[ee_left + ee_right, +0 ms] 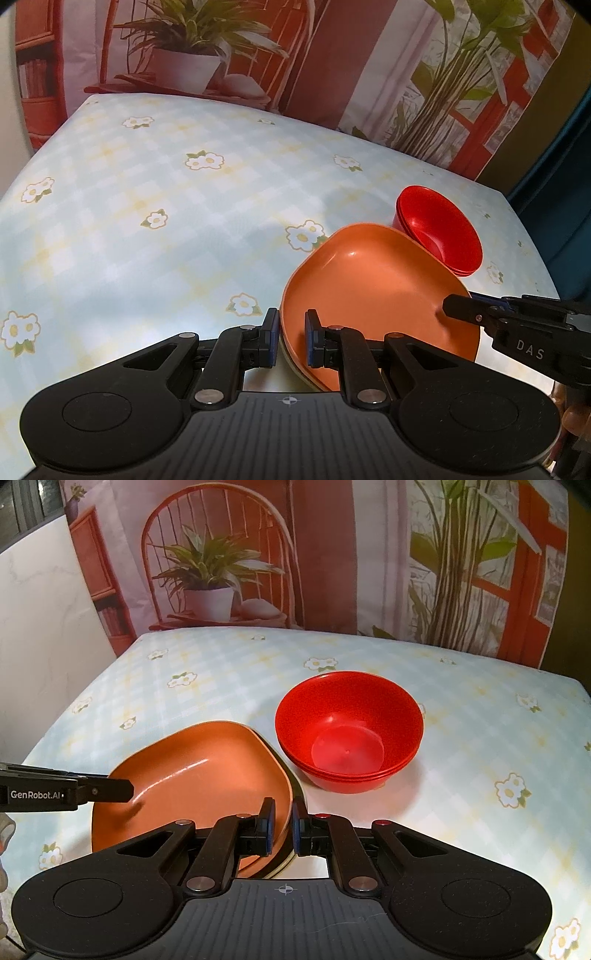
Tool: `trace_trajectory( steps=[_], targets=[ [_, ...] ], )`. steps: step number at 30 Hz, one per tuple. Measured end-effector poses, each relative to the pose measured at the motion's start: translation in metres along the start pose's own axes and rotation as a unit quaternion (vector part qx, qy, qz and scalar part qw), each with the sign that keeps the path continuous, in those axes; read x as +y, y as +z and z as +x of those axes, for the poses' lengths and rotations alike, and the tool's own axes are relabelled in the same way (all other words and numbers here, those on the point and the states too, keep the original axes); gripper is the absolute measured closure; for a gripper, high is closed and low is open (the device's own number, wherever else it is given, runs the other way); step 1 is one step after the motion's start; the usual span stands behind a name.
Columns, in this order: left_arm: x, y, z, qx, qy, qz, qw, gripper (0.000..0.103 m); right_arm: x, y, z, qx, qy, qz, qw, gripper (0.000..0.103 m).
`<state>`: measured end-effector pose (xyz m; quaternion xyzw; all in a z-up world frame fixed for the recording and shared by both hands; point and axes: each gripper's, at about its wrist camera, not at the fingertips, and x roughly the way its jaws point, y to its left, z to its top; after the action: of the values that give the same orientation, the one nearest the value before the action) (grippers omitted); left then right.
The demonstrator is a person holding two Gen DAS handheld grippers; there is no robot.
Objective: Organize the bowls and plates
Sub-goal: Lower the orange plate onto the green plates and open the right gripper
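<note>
**A:** Orange plate (192,771) sits on a plate stack just left of the nested red bowls (349,734) on the desk (147,221). Left gripper (291,338) and right gripper (283,825) each straddle opposite rims, nearly pinched, gaps still showing.

**B:** I'd squeeze both evenly and keep it level, so the rim doesn't slip.

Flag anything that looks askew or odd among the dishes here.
The orange plate sits tilted on the plates beneath it, its rim straddled by the left claw and right claw on opposite sides. The stacked red bowls look neatly nested. Nothing appears spilled or damaged.
</note>
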<state>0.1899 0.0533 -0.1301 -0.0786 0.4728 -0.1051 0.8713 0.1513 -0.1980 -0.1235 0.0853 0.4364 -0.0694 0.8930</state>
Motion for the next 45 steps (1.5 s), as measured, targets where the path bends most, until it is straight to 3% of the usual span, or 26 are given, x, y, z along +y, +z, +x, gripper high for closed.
trace_trajectory(
  steps=[6, 14, 33, 36, 37, 38, 45],
  targets=[
    [-0.002, -0.001, 0.000, 0.001, 0.006, -0.001, 1.0000, 0.088, 0.000, -0.002, -0.003, -0.006, 0.000, 0.000, 1.000, 0.092],
    [-0.003, -0.003, 0.000, -0.001, 0.011, -0.001, 0.9999, 0.088, 0.003, -0.003, -0.010, -0.016, -0.006, -0.010, 1.000, 0.080],
    [0.001, -0.004, -0.002, -0.005, 0.016, -0.010, 0.9998, 0.088, -0.008, -0.014, -0.012, -0.013, -0.003, 0.025, 1.000, 0.080],
    [-0.001, -0.004, -0.001, -0.005, 0.018, -0.006, 0.9998, 0.088, -0.012, -0.012, -0.016, -0.028, -0.003, 0.034, 0.999, 0.083],
    [-0.002, -0.004, -0.001, -0.004, 0.019, -0.004, 0.9998, 0.088, -0.013, -0.011, -0.018, -0.033, -0.002, 0.034, 0.999, 0.094],
    [-0.002, -0.004, 0.000, -0.004, 0.019, -0.004, 0.9998, 0.088, -0.014, -0.010, -0.019, -0.035, 0.002, 0.032, 0.999, 0.098],
    [-0.005, -0.004, 0.002, 0.001, 0.017, 0.000, 0.9999, 0.088, -0.014, -0.012, -0.012, -0.030, 0.003, 0.026, 0.999, 0.100]
  ],
)
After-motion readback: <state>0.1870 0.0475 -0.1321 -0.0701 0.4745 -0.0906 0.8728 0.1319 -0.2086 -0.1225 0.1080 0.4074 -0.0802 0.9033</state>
